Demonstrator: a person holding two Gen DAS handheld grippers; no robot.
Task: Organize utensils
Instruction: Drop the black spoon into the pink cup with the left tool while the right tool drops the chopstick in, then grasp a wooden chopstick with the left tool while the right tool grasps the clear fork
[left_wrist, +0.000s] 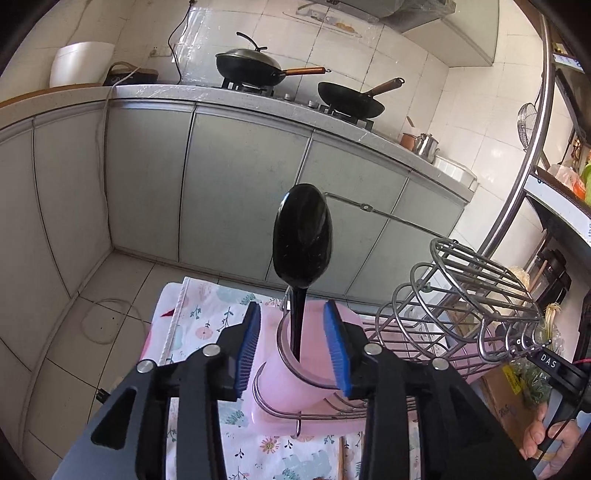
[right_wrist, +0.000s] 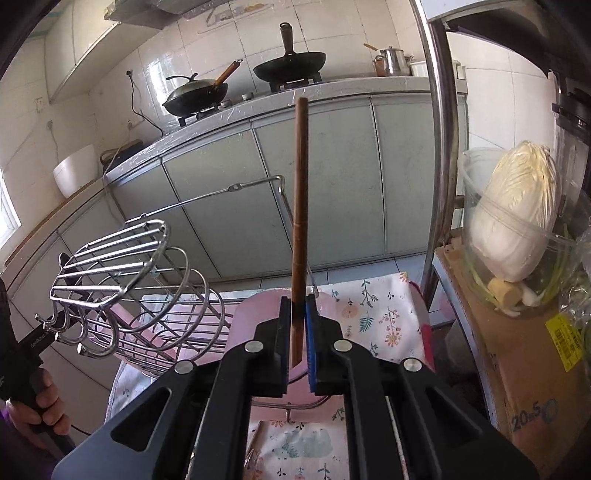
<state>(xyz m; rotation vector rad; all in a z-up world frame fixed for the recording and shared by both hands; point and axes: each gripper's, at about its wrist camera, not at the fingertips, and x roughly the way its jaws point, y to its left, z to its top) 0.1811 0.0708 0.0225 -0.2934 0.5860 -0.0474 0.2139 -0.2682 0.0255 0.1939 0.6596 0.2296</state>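
Observation:
A black spoon (left_wrist: 303, 236) stands bowl-up in a pink cup (left_wrist: 295, 384) held by a wire ring. My left gripper (left_wrist: 292, 310) is open, its blue pads (left_wrist: 247, 343) on either side of the spoon's handle and clear of it. In the right wrist view my right gripper (right_wrist: 297, 302) is shut on a brown wooden chopstick (right_wrist: 300, 184), which points up and away above the same pink cup (right_wrist: 258, 306). The chopstick's lower end shows between the pads.
A steel wire dish rack (left_wrist: 461, 295) (right_wrist: 129, 266) stands beside the cup on a floral cloth (left_wrist: 207, 325) (right_wrist: 369, 310). Another chopstick (left_wrist: 340, 458) lies on the cloth. A cabbage (right_wrist: 513, 210) and a cardboard box (right_wrist: 517, 350) sit to the right. Grey kitchen cabinets (left_wrist: 240, 184) lie beyond.

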